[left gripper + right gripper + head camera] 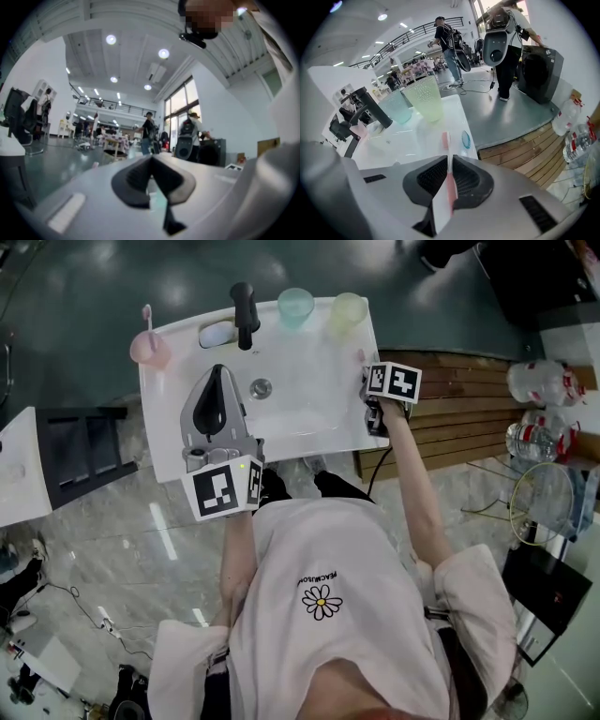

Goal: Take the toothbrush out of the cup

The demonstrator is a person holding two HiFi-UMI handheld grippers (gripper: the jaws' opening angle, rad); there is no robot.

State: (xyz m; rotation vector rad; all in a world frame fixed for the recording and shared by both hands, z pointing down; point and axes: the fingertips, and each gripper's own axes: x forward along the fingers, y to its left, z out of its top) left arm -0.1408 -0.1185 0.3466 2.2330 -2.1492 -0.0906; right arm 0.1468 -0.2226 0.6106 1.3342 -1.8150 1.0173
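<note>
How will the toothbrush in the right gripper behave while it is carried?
The toothbrush looks slim and light, so probably no burden for the right gripper. Held by its thin handle, it may pivot in the grip. Its smooth plastic could slip on the glossy sink.

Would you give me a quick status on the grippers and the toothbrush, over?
Left gripper shut, empty, above the sink. Right gripper clamped on the toothbrush, clear of the green cup, head by the sink's right rim. Nothing in the way.

The pink-and-white toothbrush [450,185], clamped between the jaws of the right gripper [449,161], points its head toward the far side, near the upright yellow-green cup [425,98].
</note>
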